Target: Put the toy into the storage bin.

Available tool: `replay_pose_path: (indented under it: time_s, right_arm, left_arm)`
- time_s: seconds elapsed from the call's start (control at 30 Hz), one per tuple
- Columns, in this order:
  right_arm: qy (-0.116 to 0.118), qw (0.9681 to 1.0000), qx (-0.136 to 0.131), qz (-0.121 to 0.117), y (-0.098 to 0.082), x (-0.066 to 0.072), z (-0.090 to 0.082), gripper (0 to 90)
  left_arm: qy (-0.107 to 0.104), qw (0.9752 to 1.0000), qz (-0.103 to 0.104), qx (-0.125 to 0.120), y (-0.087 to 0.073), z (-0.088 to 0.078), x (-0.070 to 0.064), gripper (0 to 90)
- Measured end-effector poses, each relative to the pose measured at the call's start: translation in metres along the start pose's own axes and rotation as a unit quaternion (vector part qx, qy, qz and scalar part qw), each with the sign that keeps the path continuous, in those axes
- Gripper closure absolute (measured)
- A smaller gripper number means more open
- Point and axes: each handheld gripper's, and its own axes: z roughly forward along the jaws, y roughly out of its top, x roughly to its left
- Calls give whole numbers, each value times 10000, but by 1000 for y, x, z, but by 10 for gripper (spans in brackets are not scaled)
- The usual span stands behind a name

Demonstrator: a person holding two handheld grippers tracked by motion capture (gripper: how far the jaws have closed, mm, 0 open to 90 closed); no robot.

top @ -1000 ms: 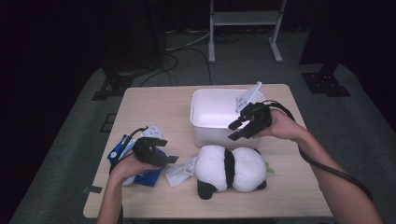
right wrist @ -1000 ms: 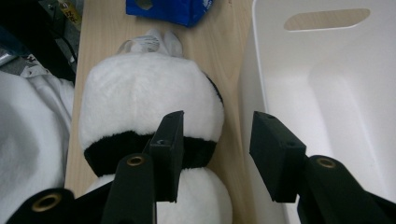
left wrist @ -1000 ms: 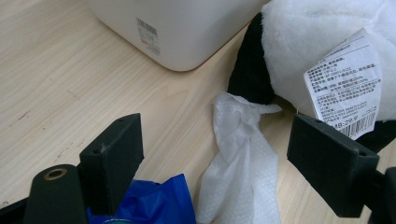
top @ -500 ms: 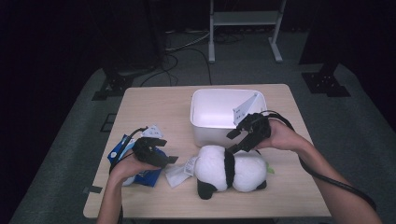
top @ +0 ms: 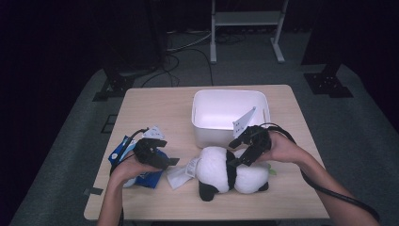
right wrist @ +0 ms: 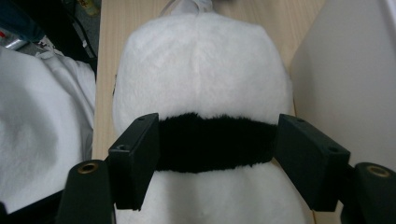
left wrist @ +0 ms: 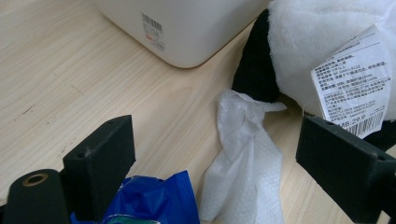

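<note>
My right gripper (top: 241,151) hangs over the stuffed panda (top: 233,172), which lies on its side at the front of the table (top: 155,101) just in front of the white bin (top: 229,114); its jaws are spread wide, one on each side of the black band (right wrist: 212,142) round the toy's middle, not yet pinching. The toy looks light, soft and squashy, so I judge that narrow band the best place to grab, squeezing well in because plush gives. My left gripper (top: 162,160) rests open above a crumpled tissue (left wrist: 245,172) and blue packet (left wrist: 149,200), holding nothing.
</note>
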Motion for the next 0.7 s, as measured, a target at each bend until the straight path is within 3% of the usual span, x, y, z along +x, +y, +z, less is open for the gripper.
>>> replay_pose_path:
  time_s: [0.7]
  right_arm:
    - [-30,9999,114,71,-14,9,24,240]
  left_arm:
    - [-19,10000,-5,46,-1,2,0,104]
